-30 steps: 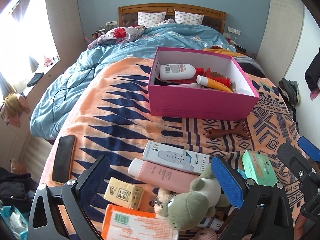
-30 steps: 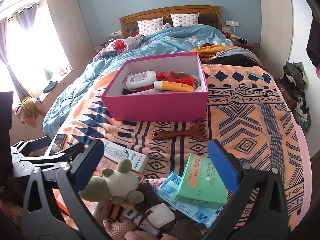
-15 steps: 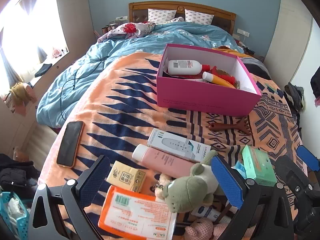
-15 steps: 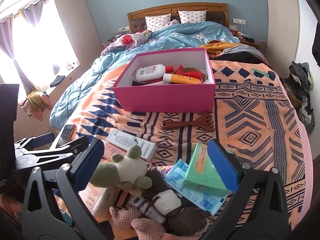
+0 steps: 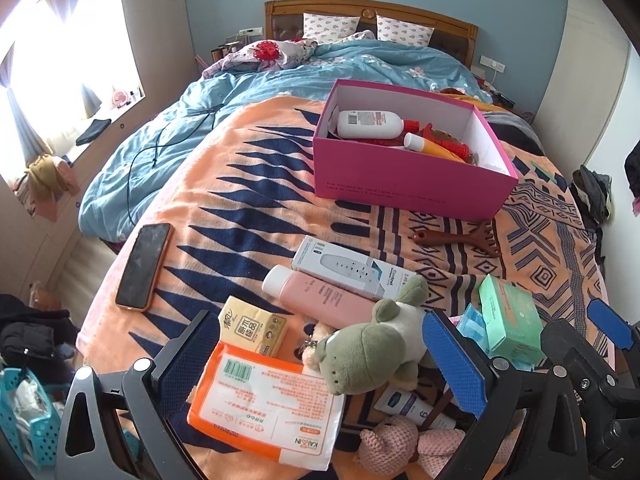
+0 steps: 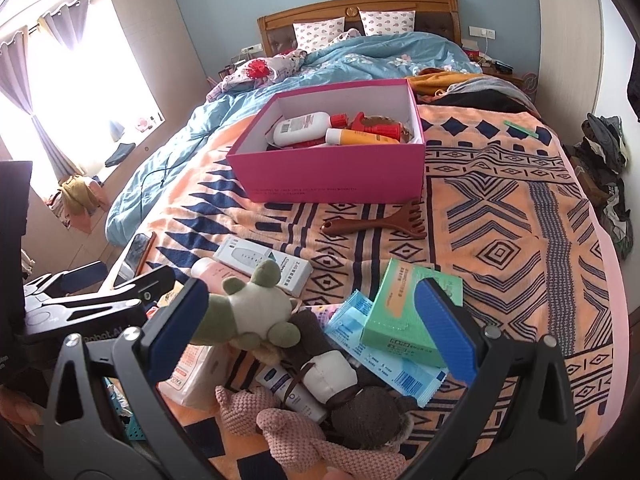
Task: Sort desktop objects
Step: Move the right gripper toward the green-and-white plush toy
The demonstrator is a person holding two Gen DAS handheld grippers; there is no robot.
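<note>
Both grippers have pulled back from the pile over the last second, left gripper (image 5: 322,364) and right gripper (image 6: 310,328) spread wide and empty, green plush toy (image 5: 372,350) untouched on the blanket, pink box (image 5: 404,184) well beyond, so no pick started yet.

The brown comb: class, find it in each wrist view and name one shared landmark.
Left wrist view: brown comb right of centre, just in front of the pink box.
Right wrist view: brown comb near centre, below the box's right front corner.
Shared landmark: pink box.
</note>
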